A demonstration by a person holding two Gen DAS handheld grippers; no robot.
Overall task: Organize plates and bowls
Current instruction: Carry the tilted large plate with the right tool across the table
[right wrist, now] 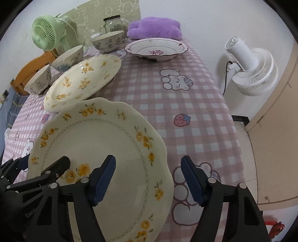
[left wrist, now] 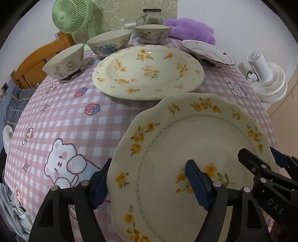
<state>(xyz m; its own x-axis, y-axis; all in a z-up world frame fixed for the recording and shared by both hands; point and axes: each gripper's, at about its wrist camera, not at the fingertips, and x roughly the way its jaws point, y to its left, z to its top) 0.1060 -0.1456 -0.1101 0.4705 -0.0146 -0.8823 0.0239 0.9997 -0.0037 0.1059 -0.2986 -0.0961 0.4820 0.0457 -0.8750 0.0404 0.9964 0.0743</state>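
A cream scalloped plate with yellow flowers lies on the tablecloth nearest me. My left gripper straddles its left rim, one blue pad outside the edge and the other above the plate's inside, jaws apart. My right gripper straddles the right rim the same way, with a gap at the pads. Each gripper also shows in the other's view: the right gripper and the left gripper. Behind it sit a large round flowered plate, a purple-rimmed white plate and three bowls.
The table wears a pink checked cloth. At its far end stand a green fan, a glass jar and a purple cushion. A white fan stands off the right edge, a wooden chair to the left.
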